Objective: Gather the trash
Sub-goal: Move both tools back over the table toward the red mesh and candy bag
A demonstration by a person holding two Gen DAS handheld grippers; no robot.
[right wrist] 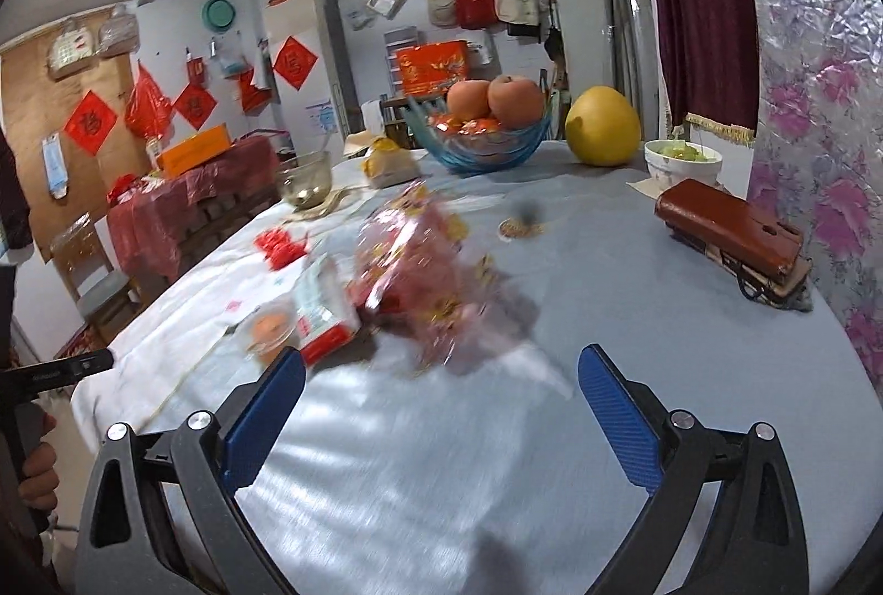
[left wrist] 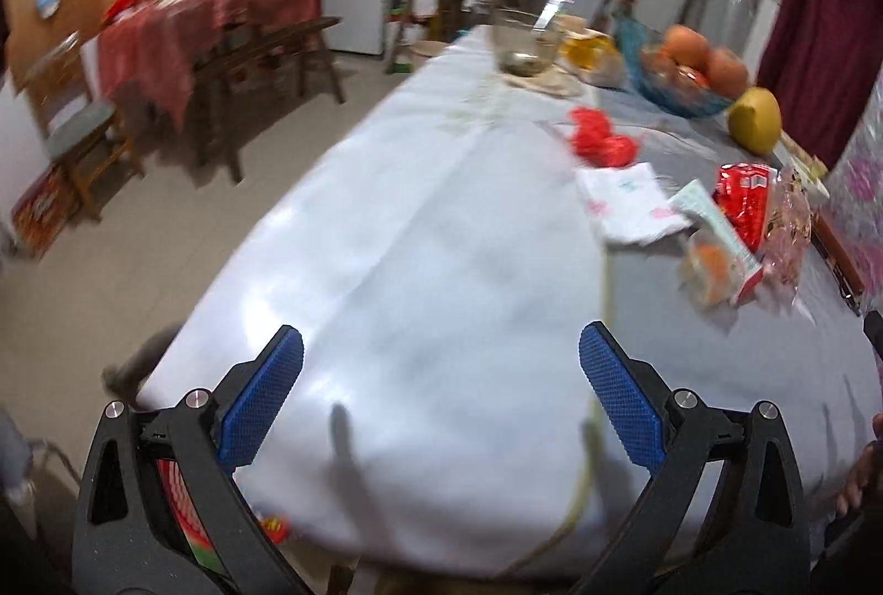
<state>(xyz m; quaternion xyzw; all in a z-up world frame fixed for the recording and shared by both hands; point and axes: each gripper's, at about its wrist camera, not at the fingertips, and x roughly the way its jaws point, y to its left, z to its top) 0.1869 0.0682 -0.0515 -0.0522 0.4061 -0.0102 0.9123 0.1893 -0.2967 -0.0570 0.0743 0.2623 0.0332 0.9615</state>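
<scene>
A heap of trash lies on the cloth-covered table [left wrist: 419,264]. It holds a crumpled red wrapper [left wrist: 601,139], a white napkin [left wrist: 629,203], a red snack packet [left wrist: 742,200], a long carton [left wrist: 717,225], a clear cup [left wrist: 709,269] with something orange inside, and a crinkly patterned wrapper [left wrist: 789,219]. My left gripper [left wrist: 441,374] hovers open over bare cloth, well short of the heap. In the right wrist view the patterned wrapper [right wrist: 425,264], carton [right wrist: 325,313] and cup [right wrist: 270,330] lie just beyond my right gripper [right wrist: 441,385]. It stands wide open and holds nothing.
At the far end stand a blue fruit bowl [right wrist: 480,142], a yellow pomelo [right wrist: 601,126], a white bowl [right wrist: 681,161] and a glass bowl [right wrist: 303,181]. A brown wallet [right wrist: 728,230] lies on the right, small scraps [right wrist: 521,228] mid-table. A hand [right wrist: 33,473] shows at the left edge.
</scene>
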